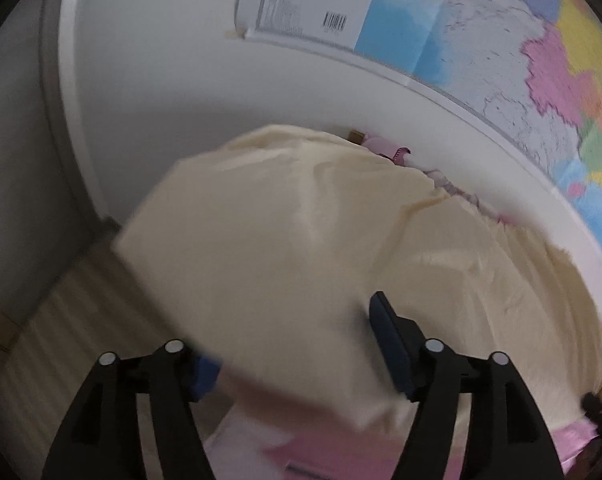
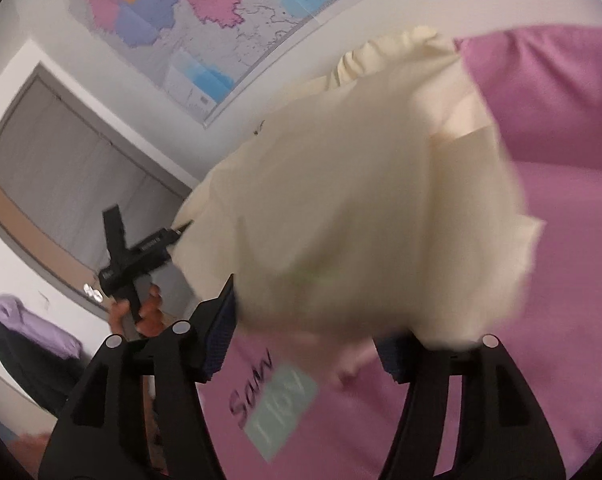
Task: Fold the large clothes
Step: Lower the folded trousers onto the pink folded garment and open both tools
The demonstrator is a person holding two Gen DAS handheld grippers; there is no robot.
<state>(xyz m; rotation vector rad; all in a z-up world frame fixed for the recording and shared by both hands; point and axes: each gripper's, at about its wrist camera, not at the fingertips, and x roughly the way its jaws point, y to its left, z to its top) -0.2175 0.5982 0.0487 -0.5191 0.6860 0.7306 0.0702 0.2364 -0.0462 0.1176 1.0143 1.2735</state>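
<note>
both tools have their jaws apart. left tool sits over the cream garment, cloth loose between the fingers, not pinched. right tool likewise, blurry cloth drooping over it. the garment lies across the pink bed under the wall map.

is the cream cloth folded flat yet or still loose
Still loose: the cream cloth is bunched and blurred above the pink sheet, with a ragged edge.
</note>
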